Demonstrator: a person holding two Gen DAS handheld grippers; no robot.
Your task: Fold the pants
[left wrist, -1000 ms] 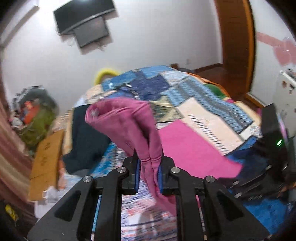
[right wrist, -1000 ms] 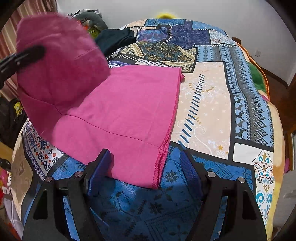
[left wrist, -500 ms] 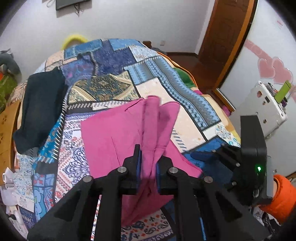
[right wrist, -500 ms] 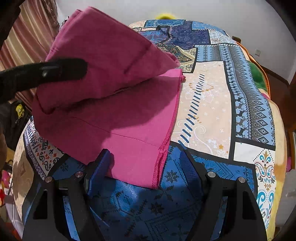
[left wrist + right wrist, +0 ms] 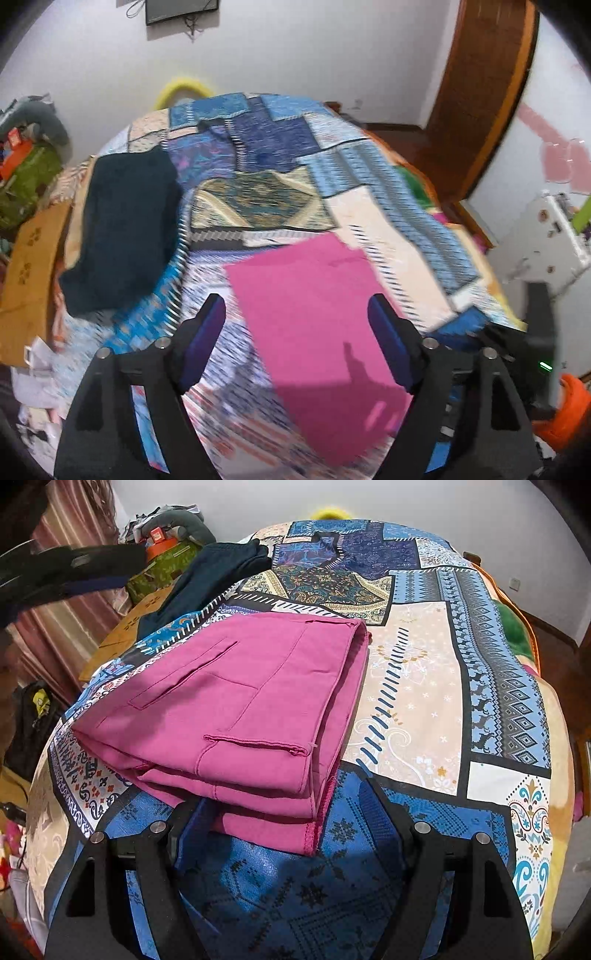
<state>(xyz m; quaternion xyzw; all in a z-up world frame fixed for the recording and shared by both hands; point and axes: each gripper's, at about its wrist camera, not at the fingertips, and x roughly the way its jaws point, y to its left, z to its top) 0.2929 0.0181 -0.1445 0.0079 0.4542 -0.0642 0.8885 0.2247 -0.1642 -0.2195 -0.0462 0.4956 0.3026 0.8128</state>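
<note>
pants (image 5: 236,709) lie folded in layers near the bed's (image 5: 424,686) front edge. left gripper (image 5: 295,332) & right gripper (image 5: 284,812) both wide, empty. fold looks done; next maybe just tidy edges.

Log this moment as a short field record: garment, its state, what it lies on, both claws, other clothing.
garment: pink pants
state: folded into a flat stack of layers, pocket seams on top
surface: patchwork bedspread
left claw: open, holding nothing, above the pants
right claw: open, at the near edge of the pants, not gripping
other clothing: dark garment lying apart, toward the far left of the bed
</note>
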